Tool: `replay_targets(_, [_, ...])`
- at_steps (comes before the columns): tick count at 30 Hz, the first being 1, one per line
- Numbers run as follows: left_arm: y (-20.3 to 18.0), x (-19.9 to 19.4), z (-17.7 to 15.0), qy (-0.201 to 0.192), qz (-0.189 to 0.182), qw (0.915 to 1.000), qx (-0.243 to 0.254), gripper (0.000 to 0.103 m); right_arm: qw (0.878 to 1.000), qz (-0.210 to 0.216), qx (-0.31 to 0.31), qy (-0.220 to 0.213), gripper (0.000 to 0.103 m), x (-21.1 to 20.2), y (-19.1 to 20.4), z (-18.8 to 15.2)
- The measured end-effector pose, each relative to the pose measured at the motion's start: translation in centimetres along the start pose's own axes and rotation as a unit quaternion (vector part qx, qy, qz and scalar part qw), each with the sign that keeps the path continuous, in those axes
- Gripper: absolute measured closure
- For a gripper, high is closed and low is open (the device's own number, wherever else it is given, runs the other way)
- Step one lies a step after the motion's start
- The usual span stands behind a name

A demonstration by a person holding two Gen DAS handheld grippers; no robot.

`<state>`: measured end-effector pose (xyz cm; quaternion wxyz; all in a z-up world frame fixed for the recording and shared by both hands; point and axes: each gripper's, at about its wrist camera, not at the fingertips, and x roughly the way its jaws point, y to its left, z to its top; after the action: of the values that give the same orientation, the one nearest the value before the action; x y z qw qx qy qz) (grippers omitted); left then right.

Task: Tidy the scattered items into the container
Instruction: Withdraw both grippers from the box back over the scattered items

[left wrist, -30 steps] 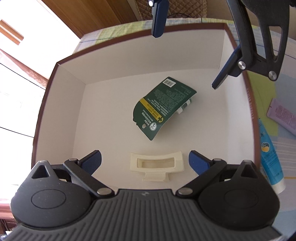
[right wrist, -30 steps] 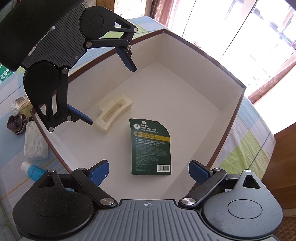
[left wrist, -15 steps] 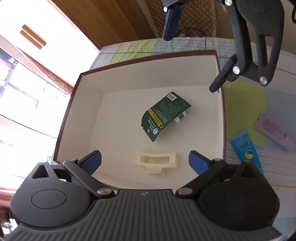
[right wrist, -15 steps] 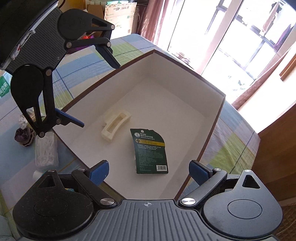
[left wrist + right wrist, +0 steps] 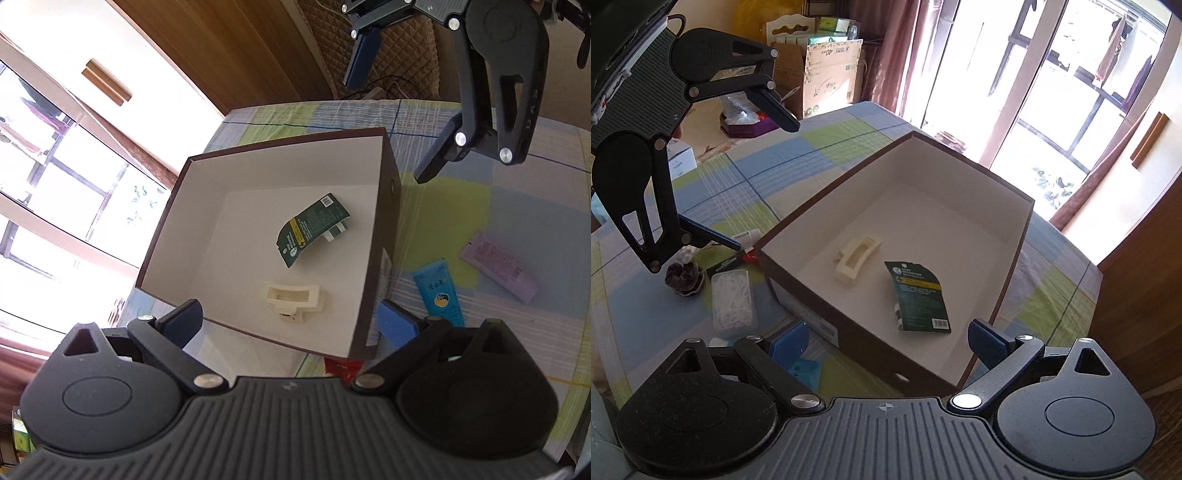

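Note:
A brown box point(image 5: 295, 166) with a white inside stands on the checked cloth. In it lie a dark green packet point(image 5: 314, 229) and a cream hair claw point(image 5: 293, 299), seen again in the right wrist view as the packet point(image 5: 919, 295) and the claw point(image 5: 855, 260) inside the box point(image 5: 960, 192). My left gripper point(image 5: 291, 325) is open and empty, high above the box's near edge. My right gripper point(image 5: 888, 343) is also open and empty, above the opposite side. Each sees the other: right gripper point(image 5: 397, 114), left gripper point(image 5: 750, 177).
Outside the box lie a blue tube point(image 5: 437, 291), a lilac packet point(image 5: 498, 267) and a red item point(image 5: 343, 365). On the other side sit a clear box of cotton swabs point(image 5: 733, 299) and a dark scrunchie point(image 5: 685, 278). Cardboard boxes and windows stand beyond the table.
Both grippers have lifted up and back from inside the box, so the whole box and the cloth around it show now. Both stay open; the packet and claw have not moved.

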<state>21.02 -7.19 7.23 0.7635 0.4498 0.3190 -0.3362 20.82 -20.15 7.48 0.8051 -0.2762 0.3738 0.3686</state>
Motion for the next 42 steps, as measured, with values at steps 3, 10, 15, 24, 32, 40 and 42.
replay_targets(3, [-1.5,-1.4,-0.6,0.001,0.004,1.0,-0.005,0.004,1.0,0.002,0.005,-0.003,0.005,-0.9,1.4,-1.0])
replay_targets(10, [-5.2,-4.7,-1.9,-0.005,0.015,0.9996,-0.025,0.004,1.0,0.003,0.02,-0.009,0.005,-3.1,4.5,-3.6])
replay_targets(15, [-7.2,-6.2,-2.9,-0.005,0.019,0.9989,-0.043,0.004,0.999,0.008,0.036,-0.013,0.005,-3.9,6.2,-5.2])
replay_targets(24, [-10.0,-8.4,-4.9,-0.002,0.031,0.9968,-0.074,0.004,0.998,0.011,0.067,-0.018,0.005,-4.5,8.0,-7.4])
replay_targets(32, [-10.0,-8.8,-8.2,-0.006,0.046,0.9912,-0.124,0.004,0.992,0.01,0.123,-0.008,0.005,-3.6,8.5,-9.5])
replay_targets(40, [-8.8,-8.9,-11.9,-0.024,0.063,0.9757,-0.209,0.004,0.978,-0.002,0.21,0.003,0.005,-2.7,8.0,-10.7])
replay_targets(42, [-8.9,-8.7,-12.8,-0.023,0.065,0.9722,-0.224,0.004,0.971,-0.01,0.237,0.011,0.005,-2.4,7.9,-11.0])
